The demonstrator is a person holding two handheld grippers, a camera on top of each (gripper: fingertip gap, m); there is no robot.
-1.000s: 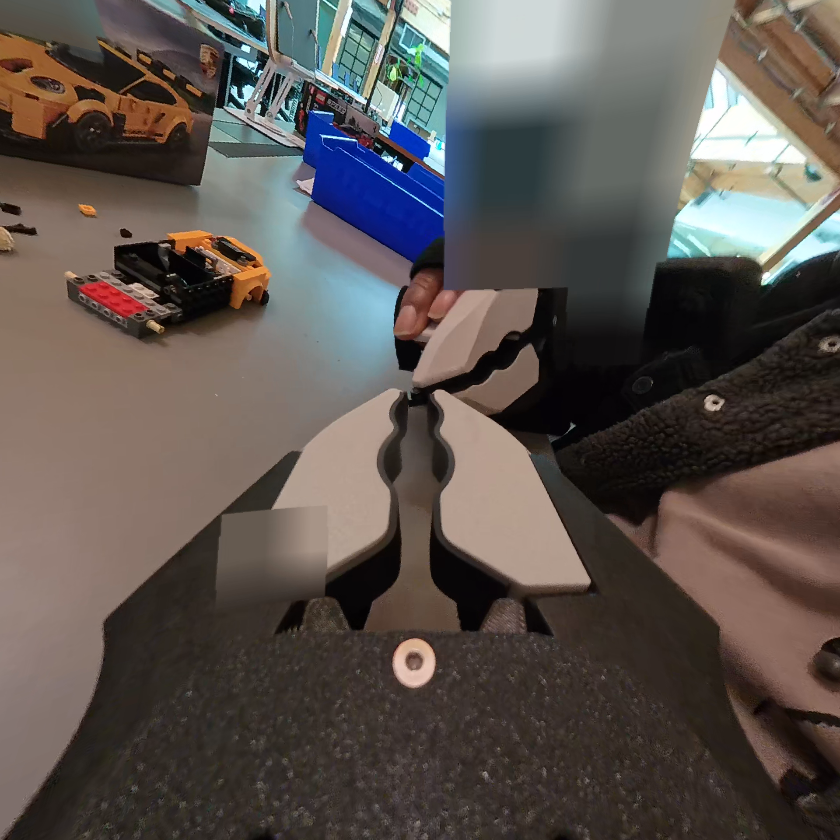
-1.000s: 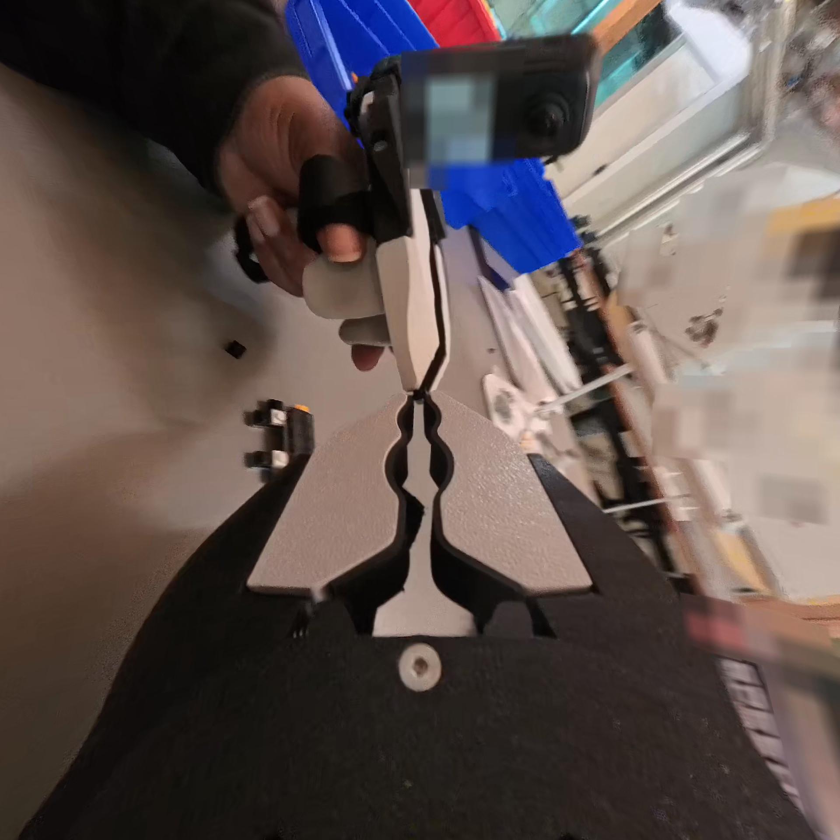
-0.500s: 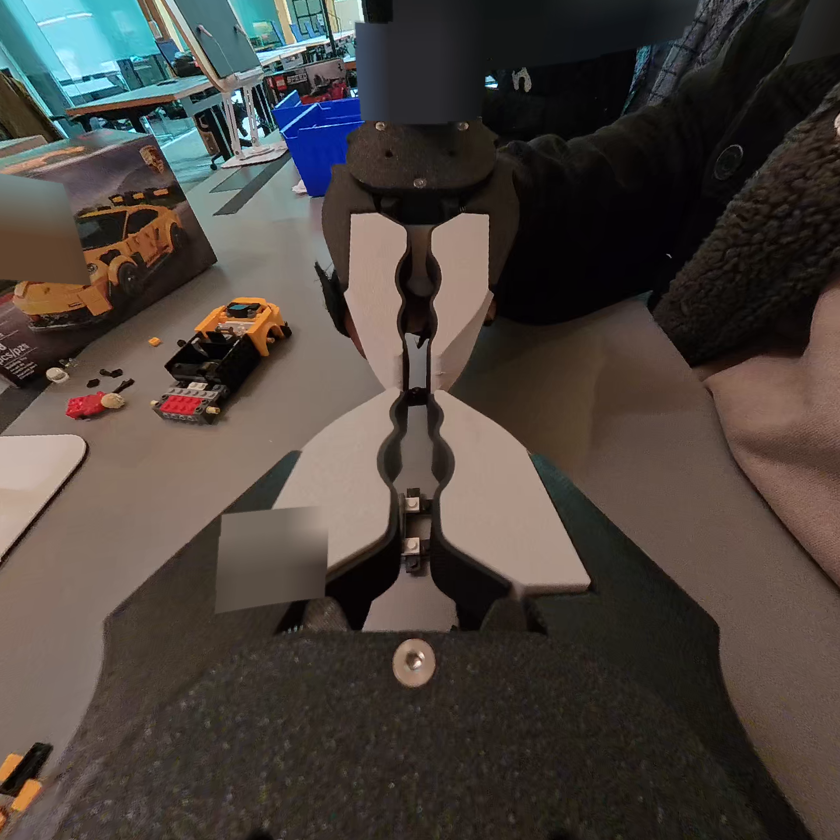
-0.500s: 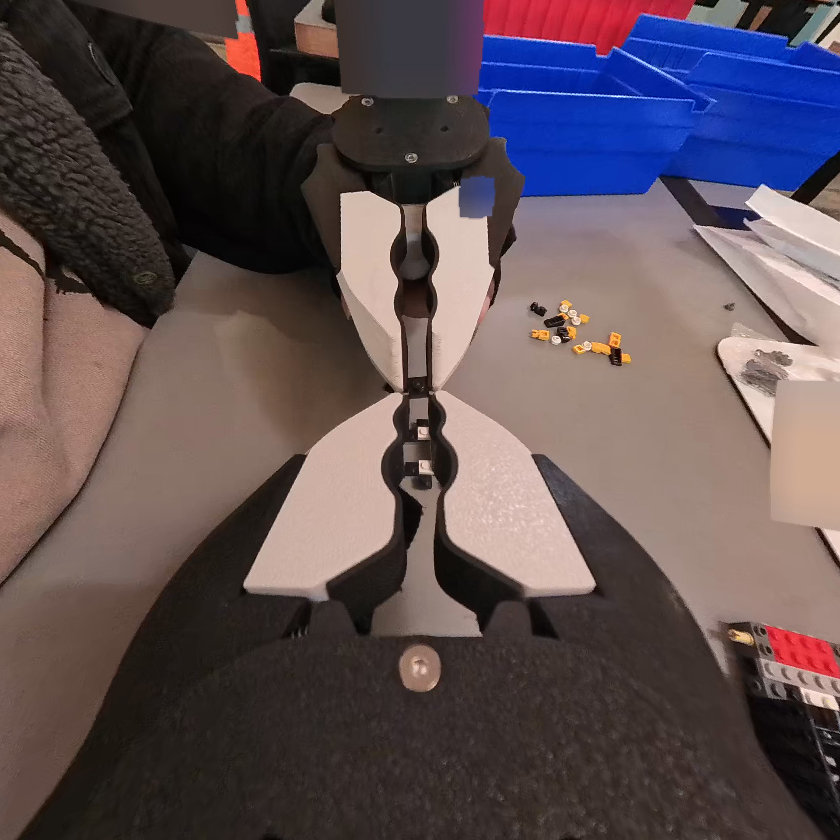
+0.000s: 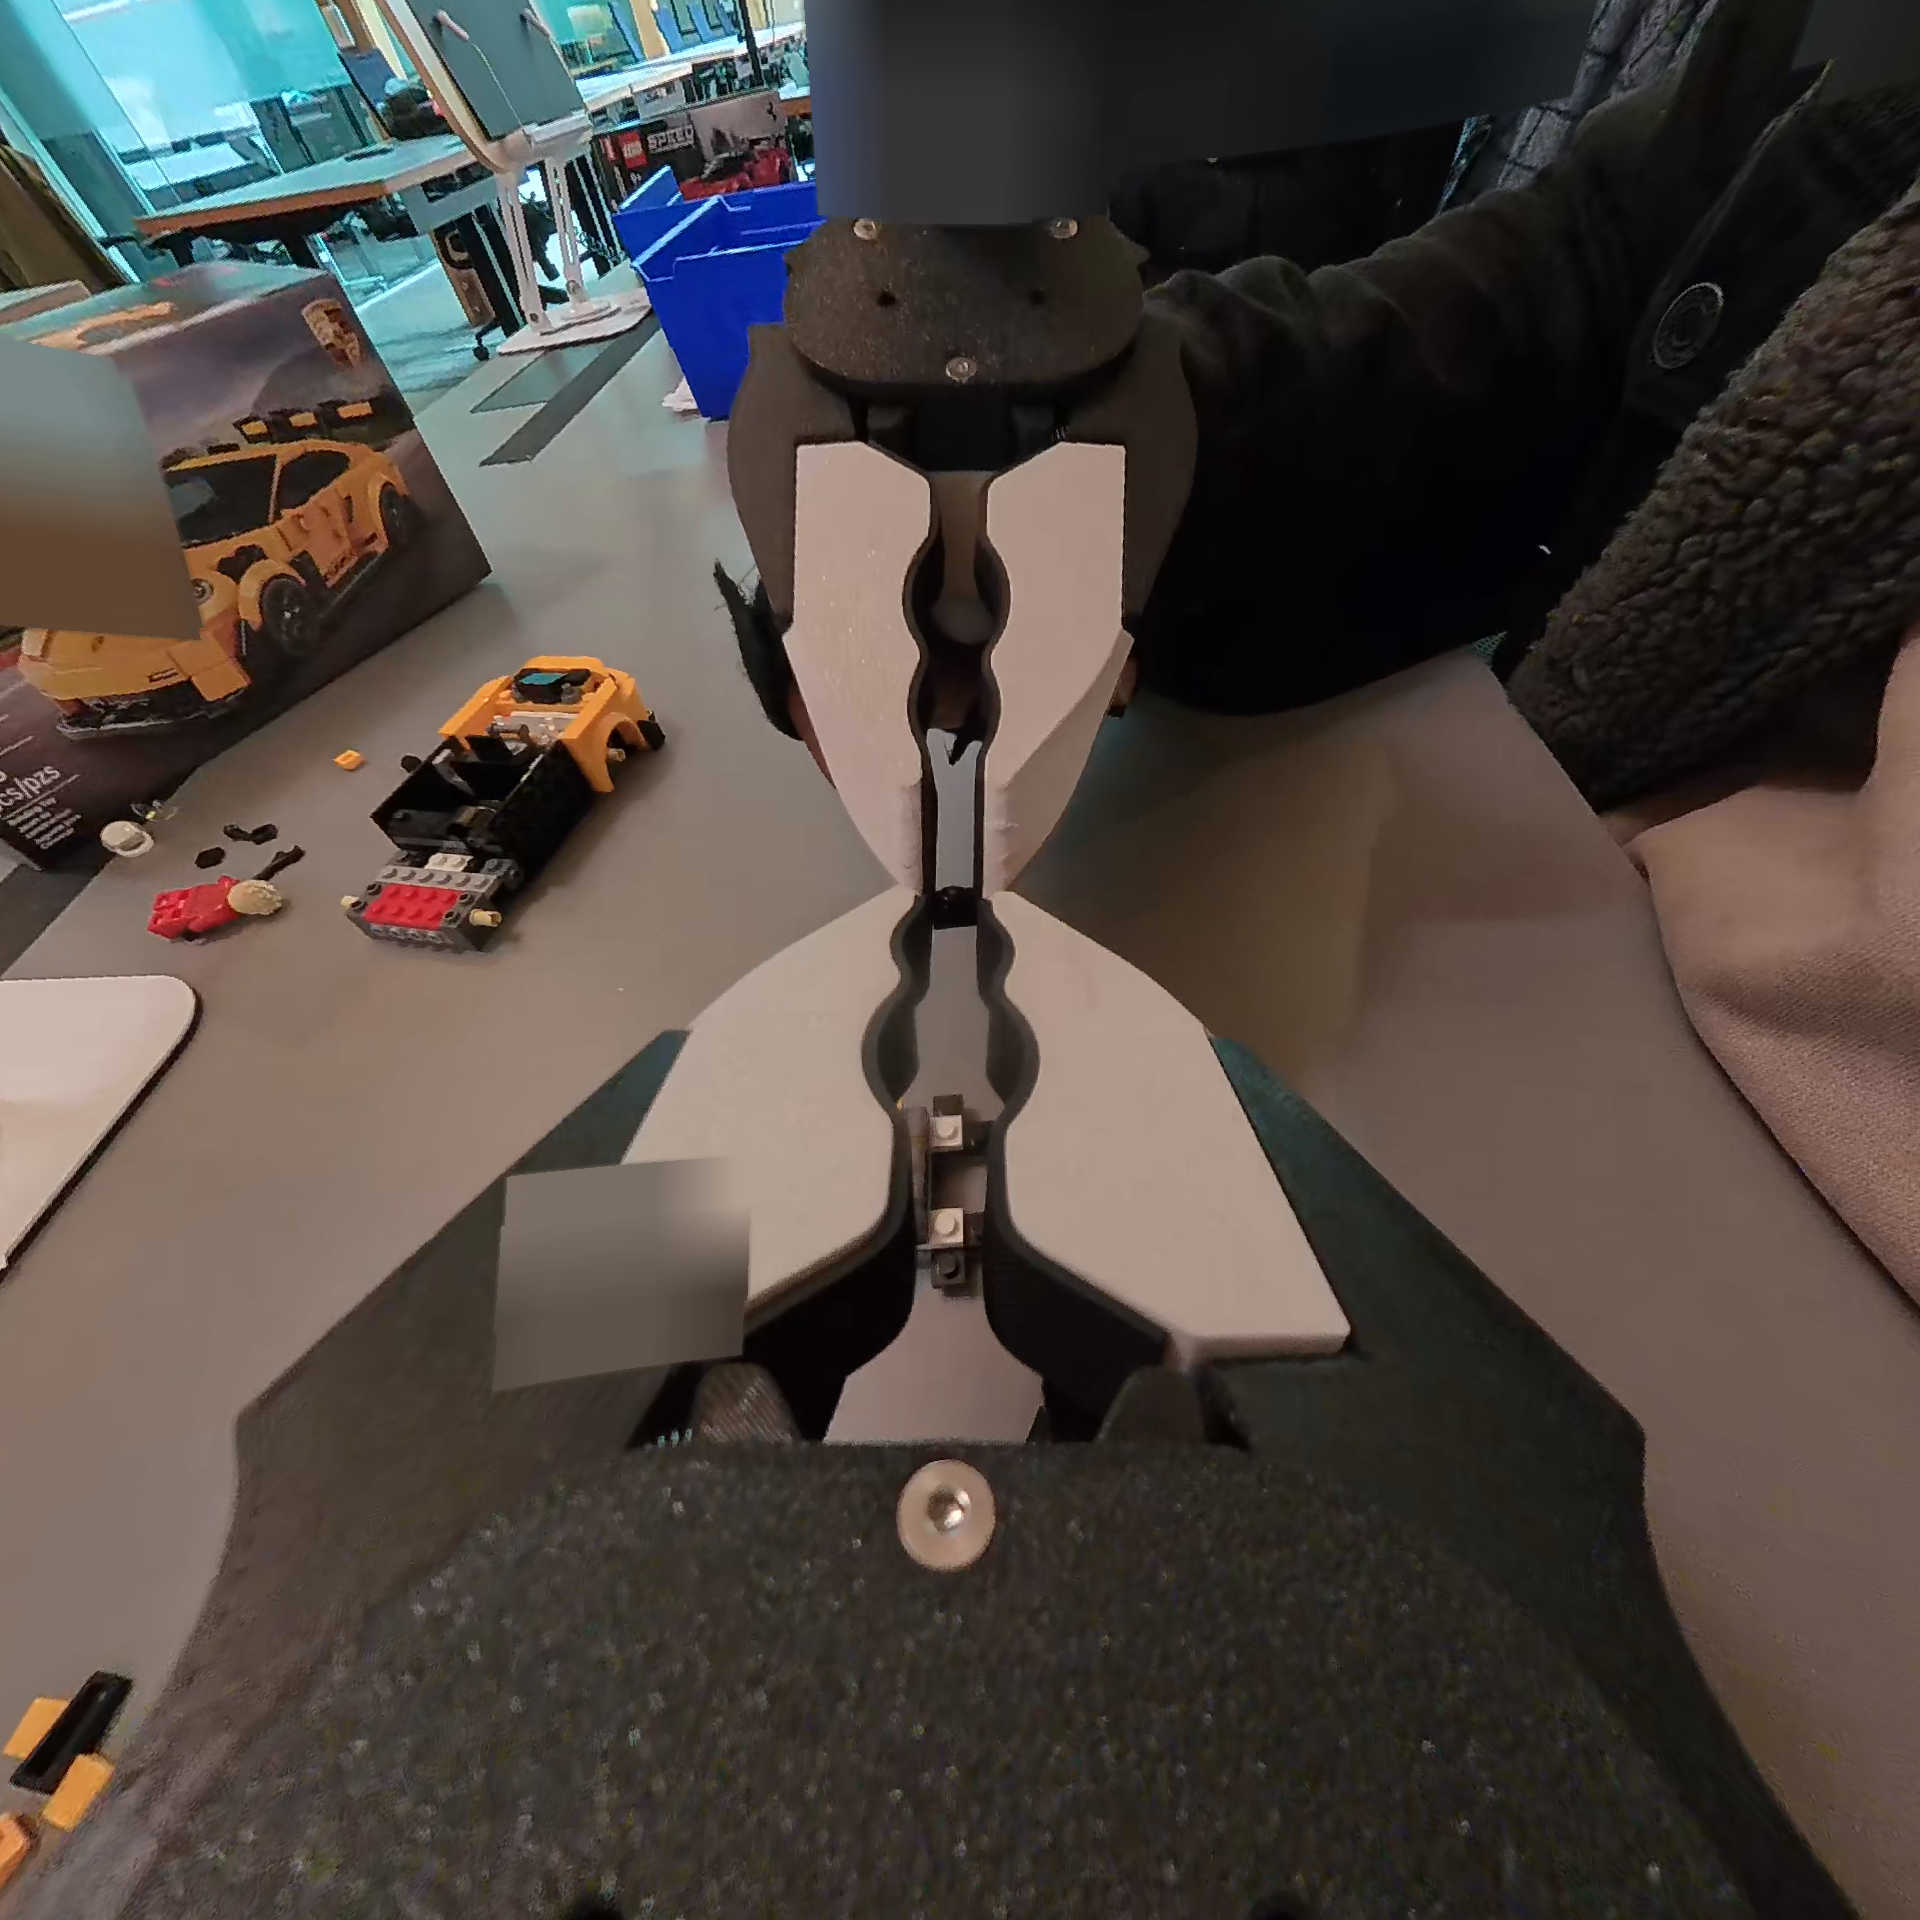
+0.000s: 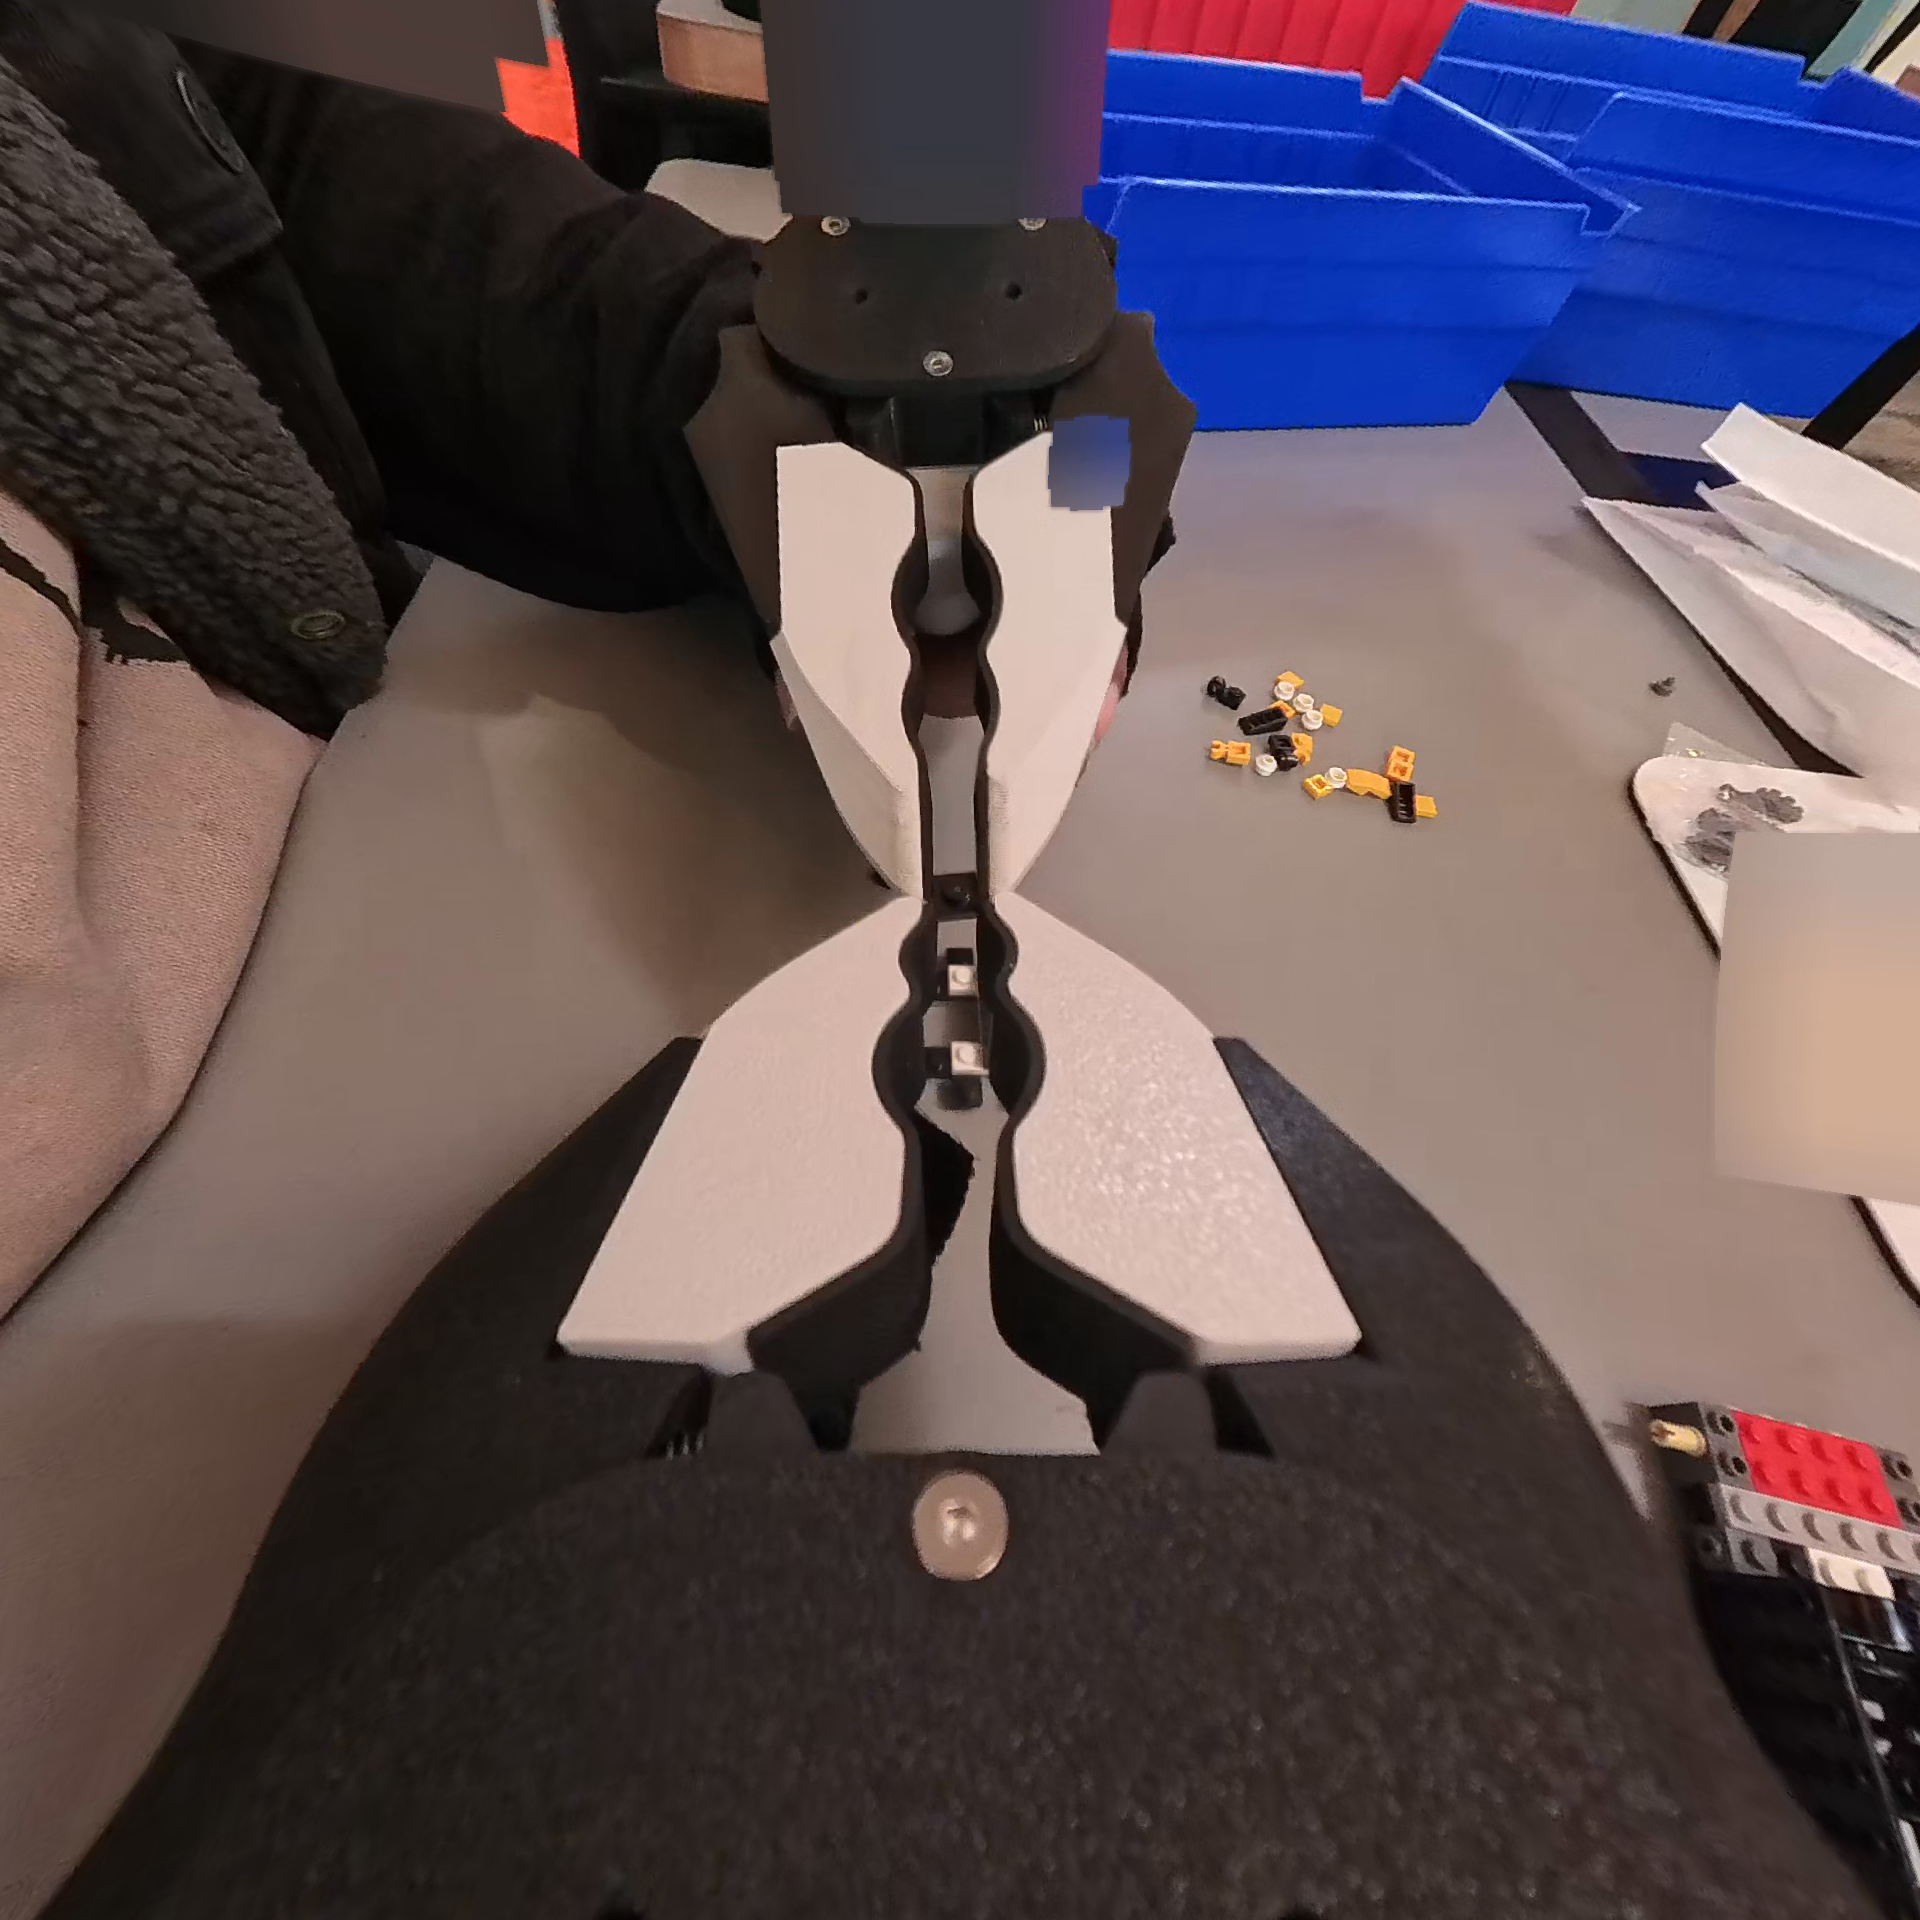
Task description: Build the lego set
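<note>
My left gripper [image 5: 951,902] and right gripper [image 6: 956,902] face each other tip to tip above the grey table. Both are shut, and a small black piece [image 5: 951,908] is pinched where the tips meet; it also shows in the right wrist view [image 6: 956,894]. I cannot tell whether it is one part or two. A small black subassembly with white studs [image 5: 948,1195] lies on the table under the grippers, seen through the finger gap [image 6: 961,1023]. The partly built orange and black car [image 5: 520,790] lies to the left, apart from both grippers.
The set's box [image 5: 260,520] stands at the back left, a red minifigure [image 5: 208,904] in front of it. Loose orange and black pieces [image 6: 1320,748] lie near blue bins [image 6: 1351,260]. White trays [image 5: 73,1081] [image 6: 1683,800] and paper bags [image 6: 1787,561] sit at the sides. The tips of both grippers are at nearly the same place. The red minifigure [image 5: 208,904] is about equally far from each gripper, around 30 centimetres.
Over the second both grippers swung round to face each other squarely above the table, tips kept together. The small subassembly came into view beneath them. Little moved in the last half second.
</note>
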